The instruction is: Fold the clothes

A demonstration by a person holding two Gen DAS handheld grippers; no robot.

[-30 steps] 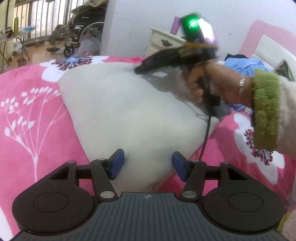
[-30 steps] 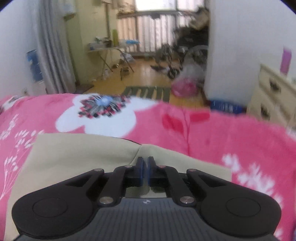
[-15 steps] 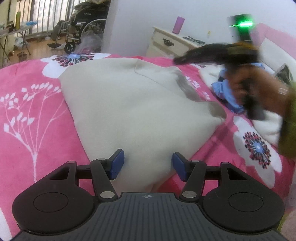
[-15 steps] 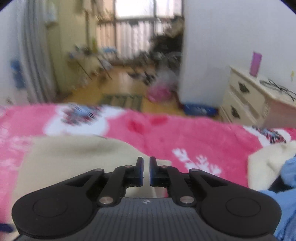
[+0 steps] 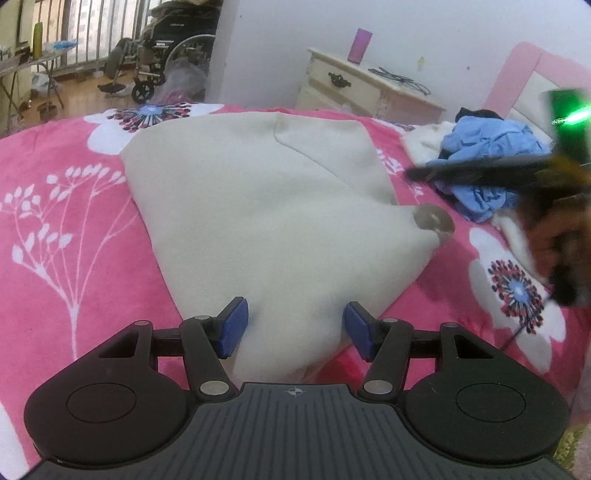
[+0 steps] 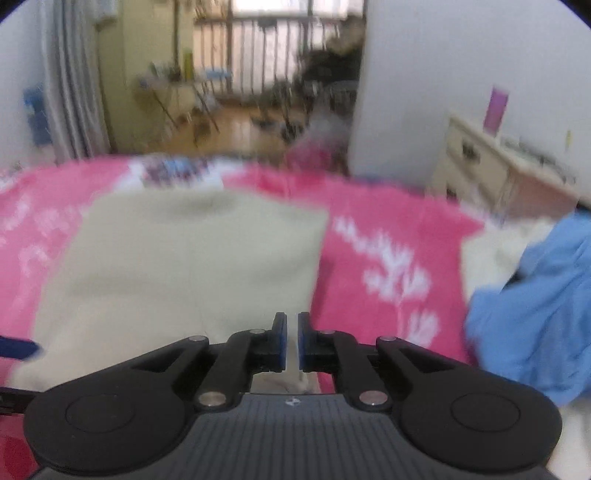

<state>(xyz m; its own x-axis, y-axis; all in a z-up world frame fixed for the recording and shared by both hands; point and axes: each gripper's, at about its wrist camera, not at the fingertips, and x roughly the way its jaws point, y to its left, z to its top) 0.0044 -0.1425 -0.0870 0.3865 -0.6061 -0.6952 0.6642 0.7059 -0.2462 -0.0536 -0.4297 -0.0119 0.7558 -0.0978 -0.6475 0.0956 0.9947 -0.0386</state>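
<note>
Cream garment [image 5: 266, 221] lay soft, limp, light on bed [image 5: 66, 221]. Left gripper [image 5: 293, 328] released; right gripper [image 6: 291, 341] clenched empty. Best pinched at 3 o'clock corner.

2 wrist fisheyes, low and close over the bed [image 5: 55, 206], angled down; shared: cream garment [image 5: 266, 206], nightstand [image 5: 369, 92].

White wall [image 5: 424, 33], cream dresser [image 5: 369, 92], wheelchair [image 5: 173, 55], barred window [image 6: 258, 48].

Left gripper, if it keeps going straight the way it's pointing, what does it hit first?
Most likely the cream garment: it lies right ahead between the left gripper's open fingers, spread on the pink blanket. Depth is unclear.
</note>
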